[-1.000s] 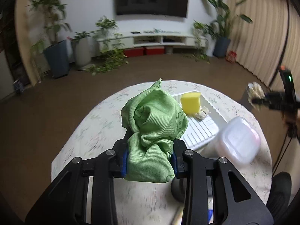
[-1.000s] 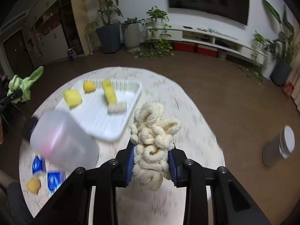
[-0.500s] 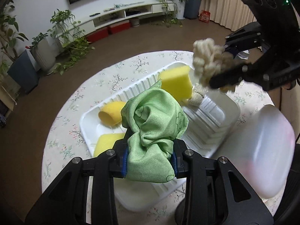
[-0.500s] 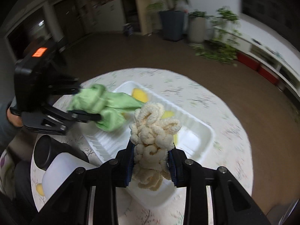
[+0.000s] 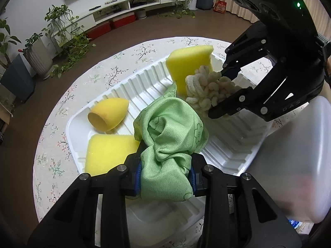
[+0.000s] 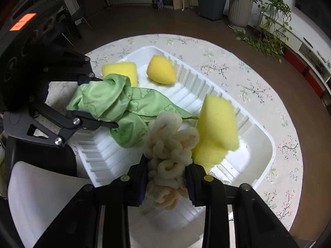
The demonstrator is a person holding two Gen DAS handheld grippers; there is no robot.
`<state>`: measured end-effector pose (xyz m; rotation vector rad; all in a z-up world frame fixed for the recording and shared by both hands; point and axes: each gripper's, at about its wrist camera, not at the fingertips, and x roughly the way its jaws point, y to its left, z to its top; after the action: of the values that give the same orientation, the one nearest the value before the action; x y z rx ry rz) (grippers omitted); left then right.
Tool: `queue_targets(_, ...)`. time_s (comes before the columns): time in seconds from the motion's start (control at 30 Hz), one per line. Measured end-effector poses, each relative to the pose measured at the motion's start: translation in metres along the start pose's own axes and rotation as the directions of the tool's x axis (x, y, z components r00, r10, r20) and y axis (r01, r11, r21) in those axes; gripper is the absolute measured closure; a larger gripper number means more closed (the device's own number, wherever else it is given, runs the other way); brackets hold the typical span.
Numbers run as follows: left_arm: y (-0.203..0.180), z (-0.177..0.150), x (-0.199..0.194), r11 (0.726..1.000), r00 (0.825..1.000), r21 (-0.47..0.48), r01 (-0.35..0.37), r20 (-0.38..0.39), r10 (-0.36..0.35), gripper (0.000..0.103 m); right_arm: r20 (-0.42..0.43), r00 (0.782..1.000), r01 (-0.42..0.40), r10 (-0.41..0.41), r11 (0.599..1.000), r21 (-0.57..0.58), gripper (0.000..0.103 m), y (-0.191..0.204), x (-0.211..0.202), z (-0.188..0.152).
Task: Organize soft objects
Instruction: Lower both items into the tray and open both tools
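From the left wrist view, the left hand-held gripper (image 5: 165,172) is clamped tight on a bunched green cloth (image 5: 171,132) and hangs over the near half of the white ribbed tray (image 5: 142,84), which lies on the round floral desk (image 5: 99,70). The right hand-held gripper (image 5: 222,92) reaches in from the upper right, pinching a cream looped chenille piece (image 5: 206,91) above the tray's far half. The two cloth bundles are just beside each other, leaving little room between them. Three yellow sponges lie in the tray: one flat block (image 5: 107,153) at the near left corner, one egg-shaped sponge (image 5: 108,114) beyond it, and one block (image 5: 189,65) tilted against the far wall. A translucent white container (image 5: 295,217) crowds the tray's right edge. From the right wrist view, the right hand-held gripper (image 6: 166,178) grips the chenille piece (image 6: 169,153) over the tray (image 6: 266,144), touching the tilted block (image 6: 219,124). The left hand-held gripper (image 6: 107,102) holds the green cloth (image 6: 115,105), whose tail trails across the ribs. The flat block (image 6: 122,70) and egg-shaped sponge (image 6: 161,70) sit along the far rim. The desk (image 6: 244,78) is bare to the right, and the container (image 6: 41,204) lies at lower left.
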<state>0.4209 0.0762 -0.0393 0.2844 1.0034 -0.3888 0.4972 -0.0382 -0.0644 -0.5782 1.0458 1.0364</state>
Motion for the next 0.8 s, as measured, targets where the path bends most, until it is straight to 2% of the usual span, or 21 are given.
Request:
queue_targets(0.17, 0.003, 0.002, 0.009, 1.000, 1.000, -0.020, 0.001, -0.018, -0.002, 0.067, -0.015, 1.000, 0.000, 0.000, 1.000, 0.017, 0.068, -0.005, 0.007, -0.004)
queue_targets(0.27, 0.005, 0.004, 0.010, 0.999, 1.000, -0.035, 0.009, -0.014, -0.010, 0.057, -0.008, 1.000, -0.001, 0.001, 1.000, 0.031, 0.063, -0.006, 0.009, -0.004)
queue_targets(0.3, 0.004, 0.004, 0.011, 0.999, 1.000, -0.032, 0.006, -0.015, -0.007, 0.055, -0.006, 1.000, -0.003, 0.003, 0.999, 0.038, 0.058, -0.006, 0.009, -0.004)
queue_targets(0.33, 0.002, 0.005, 0.010, 1.000, 1.000, -0.026, 0.003, -0.015, -0.003, 0.048, -0.005, 1.000, -0.001, 0.001, 0.999, 0.043, 0.048, -0.007, 0.009, -0.004)
queue_targets(0.37, 0.002, 0.005, 0.011, 1.000, 1.000, -0.021, 0.000, -0.017, 0.000, 0.043, -0.003, 1.000, 0.009, -0.009, 0.999, 0.049, 0.044, -0.007, 0.008, -0.005)
queue_targets(0.53, 0.001, 0.005, 0.006, 0.999, 0.999, -0.033, -0.039, 0.004, 0.039, 0.031, 0.029, 0.999, 0.030, -0.031, 0.998, 0.063, 0.037, -0.008, -0.001, -0.007)
queue_targets(0.73, 0.010, 0.005, -0.019, 0.996, 0.996, -0.075, -0.039, 0.076, 0.044, 0.027, 0.080, 0.996, 0.024, -0.030, 0.997, 0.074, 0.035, -0.008, -0.017, -0.014)
queue_targets(0.8, 0.014, 0.005, -0.028, 0.995, 0.994, -0.089, -0.047, 0.097, 0.055, 0.027, 0.098, 0.995, 0.024, -0.031, 0.997, 0.076, 0.031, -0.008, -0.024, -0.017)
